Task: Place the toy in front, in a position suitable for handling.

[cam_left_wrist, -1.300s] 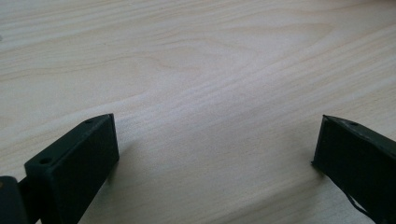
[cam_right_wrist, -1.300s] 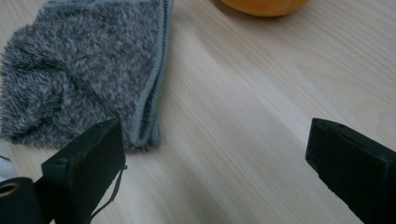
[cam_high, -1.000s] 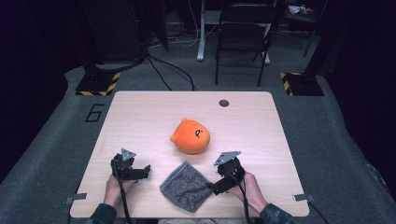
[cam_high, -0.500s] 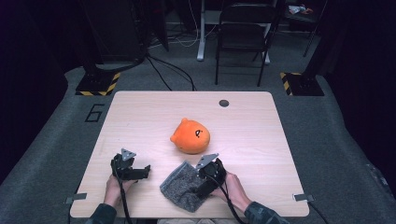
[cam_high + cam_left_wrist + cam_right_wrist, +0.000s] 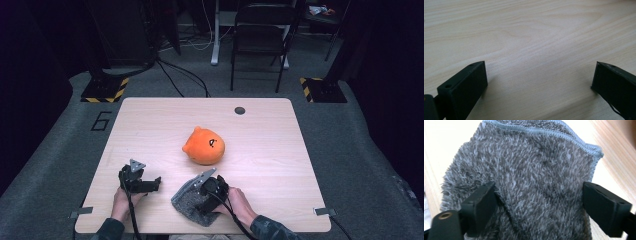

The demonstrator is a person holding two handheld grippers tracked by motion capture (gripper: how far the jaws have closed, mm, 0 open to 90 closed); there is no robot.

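right gripper sits low over the grey cloth at the near edge of the table, just right of the middle, person's right hand behind it. in the right gripper view its two black jaws stand wide apart with the fluffy grey cloth spread between and under them, pads not pressing on the pile as far as can be seen; the jaws have just been closing a bit, cloth between them, still parted. cloth has a lighter stitched hem along its far edge in that view, and pale wood shows on both sides of it. cloth lies flat-ish and rumpled on the wood, a corner poking toward the near table edge. left gripper is to the left of the cloth, well apart from it, held by the left hand, grey three-cornered plate on top. in the left gripper view its jaws are wide open over bare wood grain, nothing between them. farther out, an orange plush toy with a small dark face mark sits near the table's middle, beyond both grippers and apart from the cloth. a small dark round hole sits near the far edge of the table. beyond the table, a dark chair on grey floor.
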